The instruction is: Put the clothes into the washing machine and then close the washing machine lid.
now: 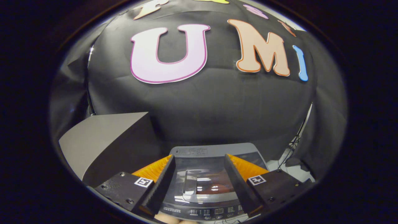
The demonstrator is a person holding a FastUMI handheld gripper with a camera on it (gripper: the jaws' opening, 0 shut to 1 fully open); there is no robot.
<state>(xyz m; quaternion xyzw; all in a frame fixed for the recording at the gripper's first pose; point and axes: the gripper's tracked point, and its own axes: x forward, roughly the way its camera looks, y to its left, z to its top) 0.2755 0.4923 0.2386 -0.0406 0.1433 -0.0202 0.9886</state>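
Black cloth walls the booth on every side, draped behind a grey top-loading washing machine (202,174) that sits low, just ahead of the gripper (199,174) and partly between its fingers. Its tinted see-through lid (203,182) appears to lie flat and closed, with something reddish, probably the clothes (217,186), showing through the window at about 5 o'clock from the lid's middle. A dark control panel (202,213) with small displays and buttons runs along the near edge; its print is too small to read, as is the label strip at the back. At 10 o'clock from the washer stands a plain grey box (105,143). The gripper's fingers are spread wide and hold nothing. Judging from this, the loading and the closing both look done, so the next move would be merely to back away or confirm the lid is seated.
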